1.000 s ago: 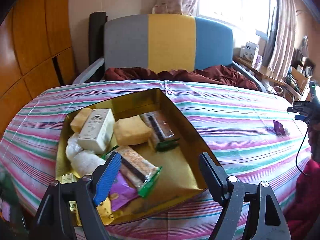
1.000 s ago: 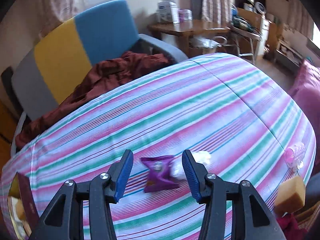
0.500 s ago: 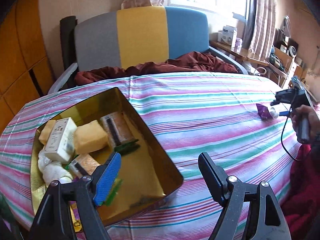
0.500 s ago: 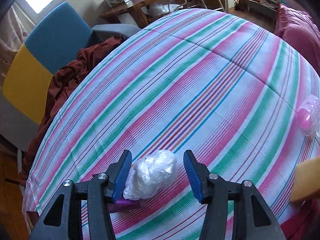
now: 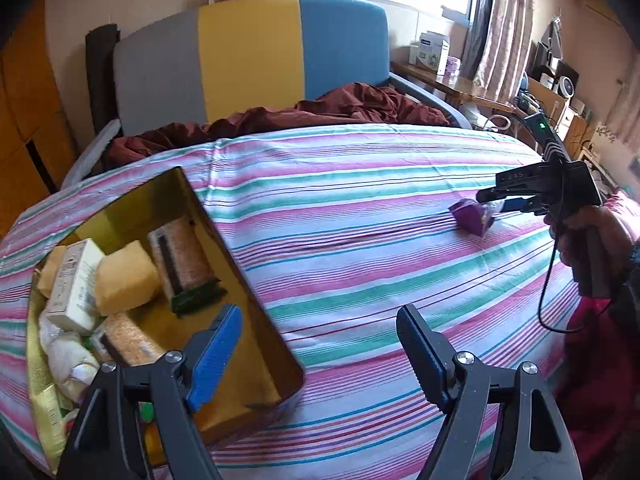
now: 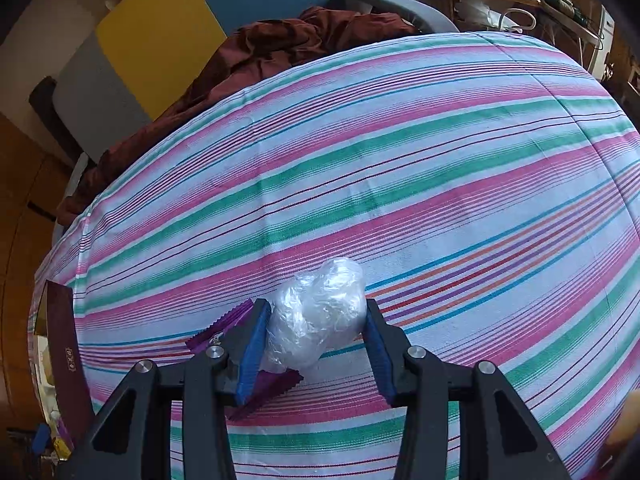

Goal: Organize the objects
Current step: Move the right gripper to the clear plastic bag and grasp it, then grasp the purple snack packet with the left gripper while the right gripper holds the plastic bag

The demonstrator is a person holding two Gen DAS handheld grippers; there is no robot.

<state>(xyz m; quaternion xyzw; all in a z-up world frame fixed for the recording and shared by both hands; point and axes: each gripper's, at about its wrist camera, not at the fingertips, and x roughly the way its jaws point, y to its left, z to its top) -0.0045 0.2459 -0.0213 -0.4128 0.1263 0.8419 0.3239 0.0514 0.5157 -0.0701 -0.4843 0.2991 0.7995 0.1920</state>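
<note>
A crumpled clear plastic wad lies on the striped tablecloth, partly on top of a flat purple packet. My right gripper points down at it and its jaws are closing, both blue pads touching the wad's sides. From the left wrist view, the right gripper sits at the purple packet on the far right. My left gripper hangs open and empty over the right wall of the gold box, which holds a white carton, a yellow sponge and snack packs.
A grey, yellow and blue sofa with a maroon cloth stands behind the table. A wooden side table with boxes is at the back right. A person's hand holds the right gripper's handle, with a cable hanging below.
The right gripper came down over the plastic wad and its jaws narrowed onto it. The left gripper swung right, so the gold box slid leftwards in its view.
</note>
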